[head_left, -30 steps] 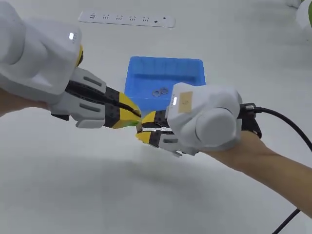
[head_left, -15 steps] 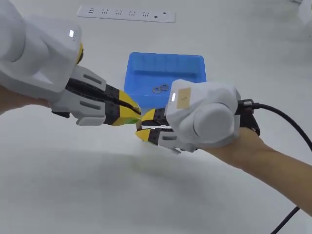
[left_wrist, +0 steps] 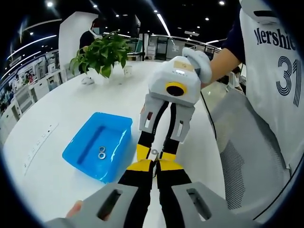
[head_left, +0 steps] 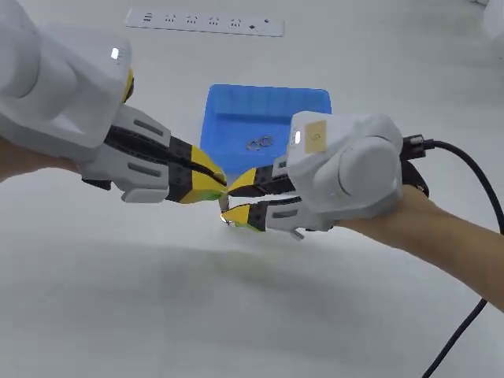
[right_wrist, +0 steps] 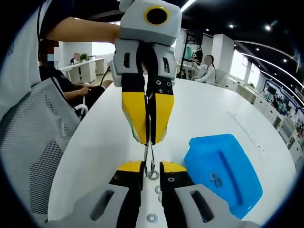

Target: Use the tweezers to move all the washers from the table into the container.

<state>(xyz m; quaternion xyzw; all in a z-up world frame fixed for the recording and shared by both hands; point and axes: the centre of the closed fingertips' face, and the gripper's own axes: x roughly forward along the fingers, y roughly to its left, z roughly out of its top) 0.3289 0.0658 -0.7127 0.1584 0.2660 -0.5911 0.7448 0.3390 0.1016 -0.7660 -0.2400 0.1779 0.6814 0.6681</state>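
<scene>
Beside blue container (head_left: 268, 110), left tool (head_left: 221, 186) pinching tweezers (right_wrist: 149, 137), silver ring washer (right_wrist: 153, 175), right tool (head_left: 232, 200) spread

This is an open-plan office. A long white table (left_wrist: 85, 99) curves away through a wide room, with a power strip (head_left: 205, 23) lying on it and a potted plant (left_wrist: 102, 54) standing at its far end. Mesh-backed office chairs (right_wrist: 33, 156) are pulled up along the table's edge. Overhead, a dark ceiling carries spotlights and long light strips (left_wrist: 159, 21). Farther back there are white columns (right_wrist: 221, 54), rows of desks (right_wrist: 88, 66), and people (right_wrist: 76, 92) sitting at them.
</scene>
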